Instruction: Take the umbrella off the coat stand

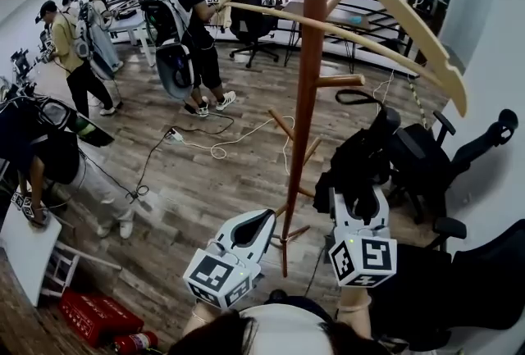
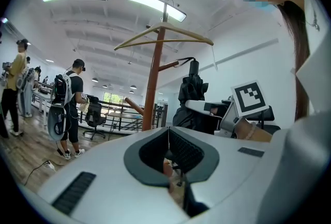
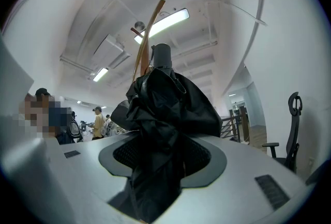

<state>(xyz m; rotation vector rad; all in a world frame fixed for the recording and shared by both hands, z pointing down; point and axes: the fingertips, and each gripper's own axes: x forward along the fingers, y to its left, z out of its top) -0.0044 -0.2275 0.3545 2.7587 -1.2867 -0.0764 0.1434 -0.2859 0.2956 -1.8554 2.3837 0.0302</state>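
Observation:
A brown wooden coat stand (image 1: 310, 83) rises in front of me, with a wooden hanger (image 1: 385, 1) across its top. My right gripper (image 1: 358, 202) is shut on a folded black umbrella (image 1: 361, 161), just right of the pole. The umbrella's strap loop (image 1: 358, 97) hangs close under a side peg (image 1: 340, 81); whether it touches the peg I cannot tell. In the right gripper view the bunched black fabric (image 3: 165, 114) fills the jaws. My left gripper (image 1: 264, 218) is shut and holds nothing, left of the pole's lower part. It faces the stand (image 2: 153, 83) and the umbrella (image 2: 191, 93).
Black office chairs (image 1: 443, 157) crowd the right side behind the umbrella. Several people (image 1: 184, 25) with backpacks stand at the far left. A white cable (image 1: 217, 150) lies on the wooden floor. A white table (image 1: 25, 251) and a red box (image 1: 94, 316) sit at lower left.

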